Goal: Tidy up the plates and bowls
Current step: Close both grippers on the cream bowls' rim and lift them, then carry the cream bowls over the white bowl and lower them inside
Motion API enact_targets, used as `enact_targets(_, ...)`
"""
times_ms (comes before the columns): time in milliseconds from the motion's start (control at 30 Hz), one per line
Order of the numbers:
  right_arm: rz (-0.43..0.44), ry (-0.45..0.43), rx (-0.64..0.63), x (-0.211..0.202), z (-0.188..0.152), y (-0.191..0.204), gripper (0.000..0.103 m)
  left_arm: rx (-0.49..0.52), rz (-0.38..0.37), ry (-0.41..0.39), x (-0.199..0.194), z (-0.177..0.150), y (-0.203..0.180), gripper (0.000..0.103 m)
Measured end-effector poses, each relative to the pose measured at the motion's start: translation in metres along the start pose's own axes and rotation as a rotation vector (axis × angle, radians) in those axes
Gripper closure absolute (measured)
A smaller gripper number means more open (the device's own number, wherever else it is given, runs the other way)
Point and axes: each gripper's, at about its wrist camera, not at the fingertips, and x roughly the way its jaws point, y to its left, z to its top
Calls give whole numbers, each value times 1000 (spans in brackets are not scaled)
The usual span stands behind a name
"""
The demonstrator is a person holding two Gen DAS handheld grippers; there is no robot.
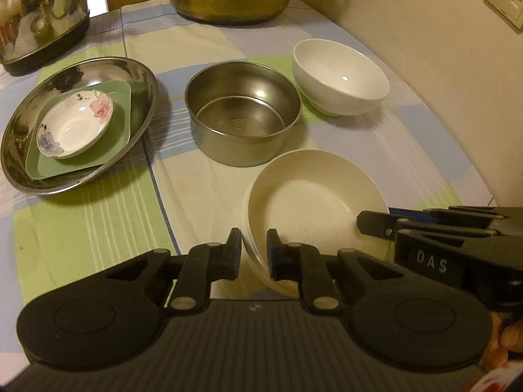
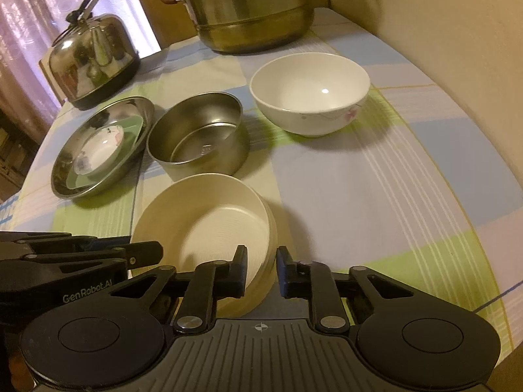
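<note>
cream bowl sits nearest on the checked cloth, shallow and wide, matte, with faint concentric ridges on its floor and a doubled rim line along its left edge in the left view that may be a second bowl nested under it; i cannot tell. left gripper pinches the bowl's near-left rim, one pad outside the wall and one inside. right gripper pinches the near-right rim the same way, its jaws nearly together on the wall. just behind the cream bowl stands a steel tin, straight-sided and empty. right of that, apart from it, a white bowl, deep and glossy, with a small pink flower on its outside. left of the tin lies a steel plate holding a green dish and, on top of that, a small flowered saucer. a kettle and a big pot stand at the far edge.
</note>
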Motion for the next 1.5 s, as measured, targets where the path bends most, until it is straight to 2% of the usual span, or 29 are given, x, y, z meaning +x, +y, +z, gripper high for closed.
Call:
enact_targets(400,-21,0,55,-17,6,6,90,57,-41,-36,-23,9,0,88)
enact_targets(600,-32,-34,65,-39,21,6,90,75,-67,-96,-43,26,-8,88)
enact_targets(800,-23,-90,50,-56,47,-4,90,63,-69,-146,-48,47,-21,88)
enact_targets(1133,9,-147,17,-53,109,-36,90,-1,-44,-218,-39,104,-46,88)
enact_targets(1333,22,-159,1,-41,144,-55,90,-20,-28,-236,-22,137,-59,88)
enact_targets(1500,38,-148,-14,-22,158,-67,90,-44,-15,-210,-2,151,-62,88)
